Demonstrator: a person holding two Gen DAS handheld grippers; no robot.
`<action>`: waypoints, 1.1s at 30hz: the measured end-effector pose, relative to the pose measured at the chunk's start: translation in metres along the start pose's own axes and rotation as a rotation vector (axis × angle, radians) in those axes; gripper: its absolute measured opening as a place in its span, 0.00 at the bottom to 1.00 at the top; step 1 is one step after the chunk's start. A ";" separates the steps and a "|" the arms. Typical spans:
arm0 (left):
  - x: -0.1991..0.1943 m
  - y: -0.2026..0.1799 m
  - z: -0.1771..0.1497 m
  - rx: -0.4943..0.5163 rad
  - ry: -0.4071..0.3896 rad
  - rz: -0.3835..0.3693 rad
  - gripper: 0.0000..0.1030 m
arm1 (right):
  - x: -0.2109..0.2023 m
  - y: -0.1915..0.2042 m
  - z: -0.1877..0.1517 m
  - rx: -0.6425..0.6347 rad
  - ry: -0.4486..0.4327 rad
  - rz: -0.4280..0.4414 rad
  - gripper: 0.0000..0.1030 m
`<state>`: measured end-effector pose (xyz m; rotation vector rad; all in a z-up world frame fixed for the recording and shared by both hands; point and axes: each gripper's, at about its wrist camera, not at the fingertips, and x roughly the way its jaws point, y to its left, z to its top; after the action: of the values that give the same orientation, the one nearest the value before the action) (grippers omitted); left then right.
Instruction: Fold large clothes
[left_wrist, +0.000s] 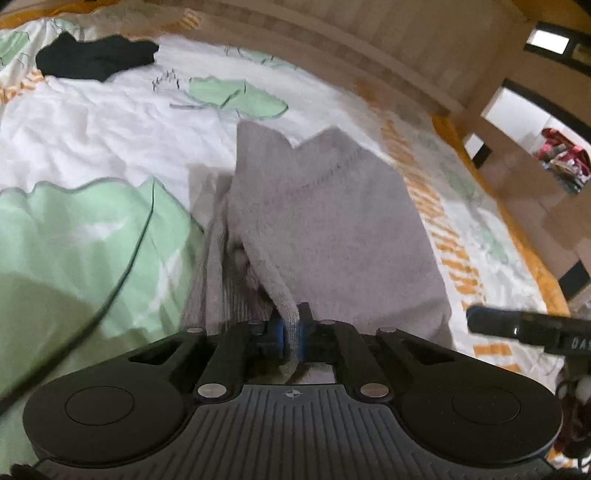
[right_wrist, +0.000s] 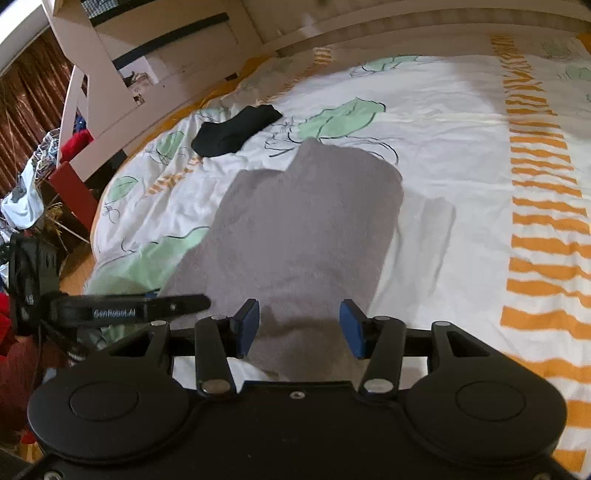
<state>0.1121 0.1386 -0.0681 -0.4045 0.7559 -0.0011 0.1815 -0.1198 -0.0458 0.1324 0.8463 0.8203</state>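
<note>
White bedding printed with green leaves and orange stripes (right_wrist: 461, 155) carries a grey fleece garment (right_wrist: 295, 229), long axis running away from both grippers toward the headboard. The left gripper (left_wrist: 291, 338) pinches its near edge tight between blue pads. The right gripper (right_wrist: 299, 326) hangs spread apart over the near hem. A black garment (right_wrist: 236, 129) lies beyond, near the bed's far-left edge.

Home bedroom — bed with leaf-print quilt (right_wrist: 443, 122), wooden headboard (left_wrist: 332, 40).
</note>
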 end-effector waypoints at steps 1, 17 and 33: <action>-0.002 0.000 0.002 0.027 -0.015 0.011 0.06 | 0.000 -0.002 -0.001 0.014 -0.001 -0.003 0.56; 0.011 0.036 0.020 -0.018 0.045 0.060 0.17 | 0.061 0.036 -0.020 -0.227 0.122 -0.133 0.65; 0.014 0.039 0.018 -0.035 0.049 0.048 0.23 | 0.092 0.042 0.072 -0.299 -0.154 -0.117 0.56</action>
<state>0.1288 0.1793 -0.0803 -0.4211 0.8144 0.0474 0.2433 -0.0122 -0.0366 -0.1158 0.5740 0.8063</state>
